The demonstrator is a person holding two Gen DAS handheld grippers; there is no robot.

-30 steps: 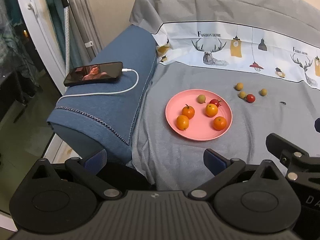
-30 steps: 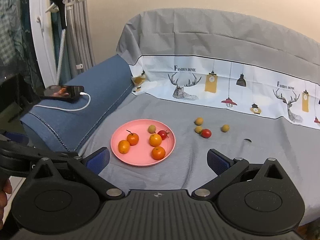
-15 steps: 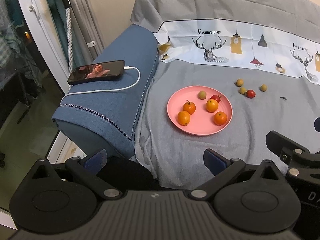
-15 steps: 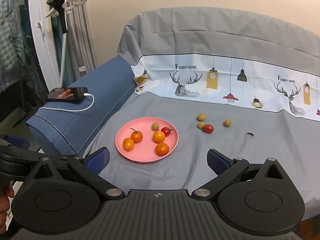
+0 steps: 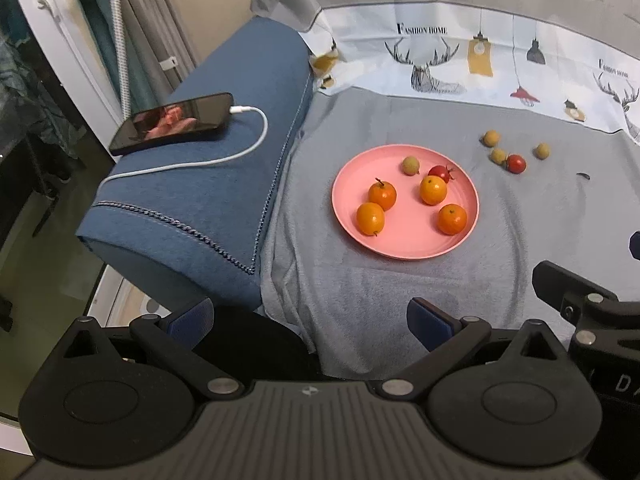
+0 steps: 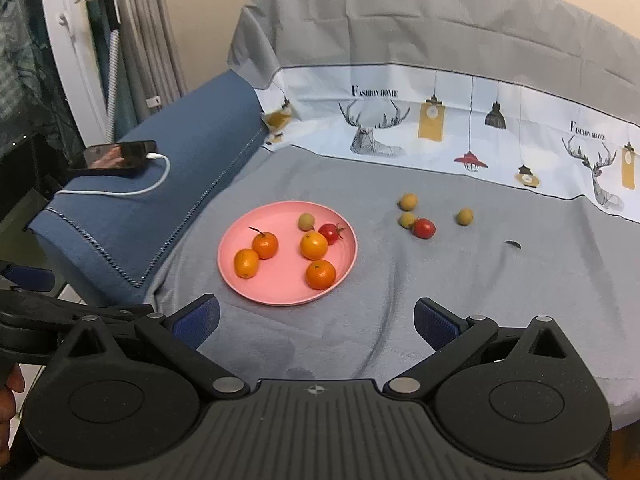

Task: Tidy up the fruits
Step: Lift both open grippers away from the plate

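Note:
A pink plate (image 5: 400,240) (image 6: 280,288) lies on the grey cover and holds several oranges (image 5: 433,189) (image 6: 314,245), a small green fruit (image 5: 411,165) (image 6: 306,221) and a cherry tomato (image 5: 440,172) (image 6: 330,233). Beyond it on the cloth lie three small yellow fruits (image 5: 491,138) (image 6: 407,201) and a second cherry tomato (image 5: 516,163) (image 6: 424,228). My left gripper (image 5: 308,318) hangs open over the sofa's near edge, nothing between its blue pads. My right gripper (image 6: 316,316) is also open and empty, just short of the plate.
A phone (image 5: 172,123) (image 6: 120,155) with a white charging cable (image 5: 224,156) rests on the blue armrest (image 5: 200,200) at the left. The printed cover rises up the backrest (image 6: 440,80). A small dark scrap (image 6: 513,244) lies on the cloth at the right.
Both views have shifted slightly; the plate and fruits sit a little farther up and off in the frames. No fruit has moved, and both grippers stay open.

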